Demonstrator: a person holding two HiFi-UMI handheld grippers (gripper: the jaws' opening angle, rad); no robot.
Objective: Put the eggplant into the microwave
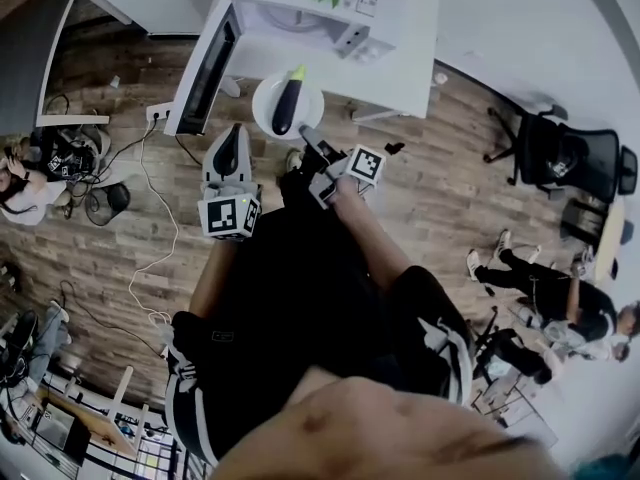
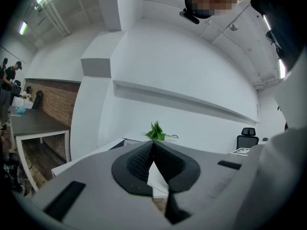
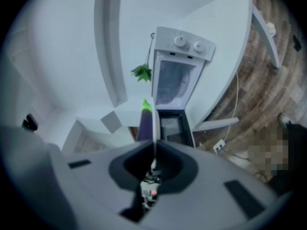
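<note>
Right tongs (image 1: 306,134) pinch the plate (image 1: 265,98) by its rim; left tongs (image 1: 233,130) closed, empty. I'd say any tilt could roll the eggplant (image 1: 285,106) off short of the microwave (image 1: 290,18).

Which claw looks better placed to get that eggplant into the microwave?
Right. The right claw is clamped on the rim of the plate carrying the eggplant, and it faces the open microwave. The left claw is shut and empty.
</note>
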